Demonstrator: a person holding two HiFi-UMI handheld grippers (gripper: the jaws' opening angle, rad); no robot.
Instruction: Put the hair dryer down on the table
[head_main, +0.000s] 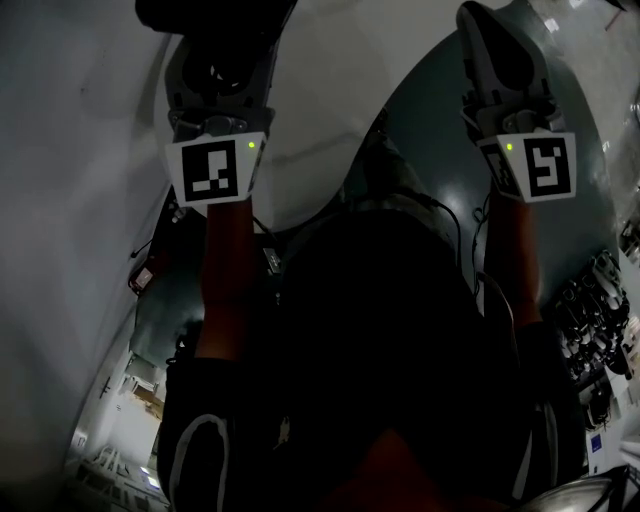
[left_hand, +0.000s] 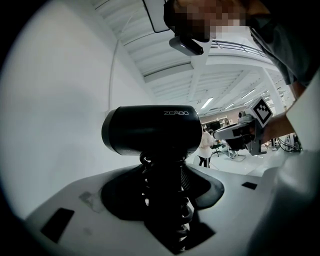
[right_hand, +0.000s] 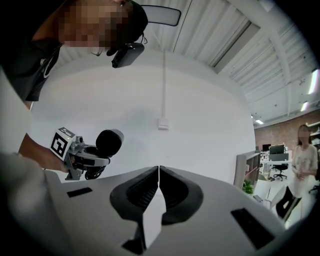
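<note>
Squarely between left gripper (left_hand: 166, 202) jaws, hair dryer (left_hand: 152, 131) handle

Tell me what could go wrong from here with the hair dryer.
1. The left gripper clamps the hair dryer by its handle, with loops of the coiled cord caught between the jaws, so the hold may slip.
2. Its bulky barrel stands past the jaws and may tip on the way down.
3. The right gripper is shut, empty and apart from it, so nothing steadies it.
</note>
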